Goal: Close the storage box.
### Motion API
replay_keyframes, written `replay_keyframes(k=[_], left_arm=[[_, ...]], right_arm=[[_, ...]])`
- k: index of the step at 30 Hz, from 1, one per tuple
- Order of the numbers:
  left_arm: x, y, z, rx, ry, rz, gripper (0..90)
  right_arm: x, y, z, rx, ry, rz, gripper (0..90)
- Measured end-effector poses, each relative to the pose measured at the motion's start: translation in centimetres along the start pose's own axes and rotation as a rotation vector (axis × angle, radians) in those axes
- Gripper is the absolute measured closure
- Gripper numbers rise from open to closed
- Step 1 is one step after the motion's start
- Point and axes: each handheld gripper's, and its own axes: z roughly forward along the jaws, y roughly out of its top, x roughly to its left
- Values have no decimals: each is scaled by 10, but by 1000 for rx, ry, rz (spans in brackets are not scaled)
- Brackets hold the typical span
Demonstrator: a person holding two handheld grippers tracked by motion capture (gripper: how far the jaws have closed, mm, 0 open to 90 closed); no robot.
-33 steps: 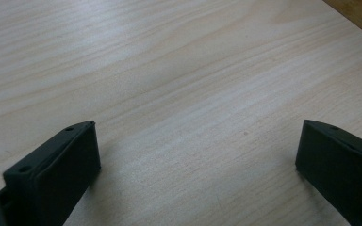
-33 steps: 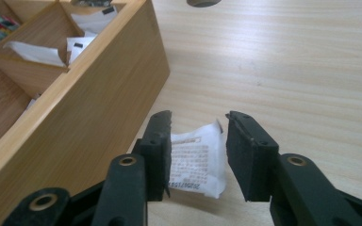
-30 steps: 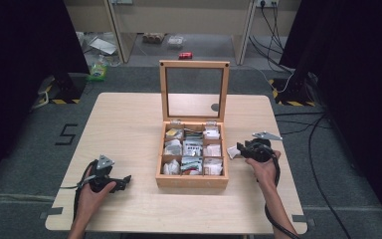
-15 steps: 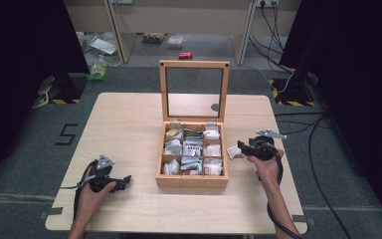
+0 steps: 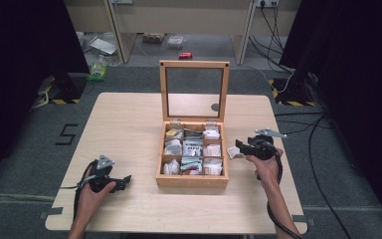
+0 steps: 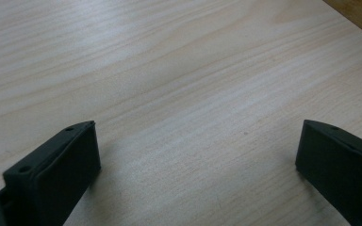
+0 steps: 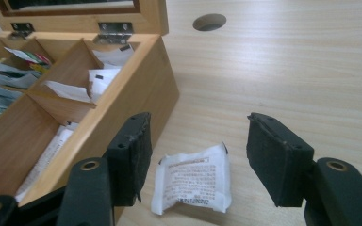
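Note:
An open wooden box (image 5: pixel 191 181) with a glass lid (image 5: pixel 194 89) standing up holds several compartments of white and coloured sachets. Right of the box a white printed sachet (image 7: pixel 193 181) lies flat on the table (image 5: pixel 129 129), also seen from above as the sachet (image 5: pixel 233 152). My right gripper (image 7: pixel 198 120) hovers over it beside the box wall (image 7: pixel 136 80). Its jaws have just been opening, and the pads are clear of the sachet on both sides. From above, the right gripper (image 5: pixel 239 147) points left toward the box. My left gripper (image 5: pixel 125 180) rests on bare wood, and the left gripper (image 6: pixel 199 125) is wide open with nothing in it.
A round cable hole (image 5: pixel 215 107) sits in the tabletop behind the box, right of the lid. Cables trail from both grippers over the near table edge. Beyond the table are grey carpet, black curtains and floor clutter.
The right gripper's jaws stand wider apart than a second ago, and the white sachet now lies free on the table under them. The left hand has stayed put.

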Motion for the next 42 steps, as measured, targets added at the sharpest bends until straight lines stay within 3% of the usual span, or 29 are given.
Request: replay_keyframes(k=[17,30,36,42], left_arm=[[0,0,0,0,0,0,0],[0,0,0,0,0,0,0],[0,0,0,0,0,0,0],[0,0,0,0,0,0,0]], right_arm=[[4,23,-2,-95,58,-39,382],[7,44,19,-86,88,-52,343],[13,62,33,-132,93,-70,337],[17,70,41,-136,92,-73,332]])
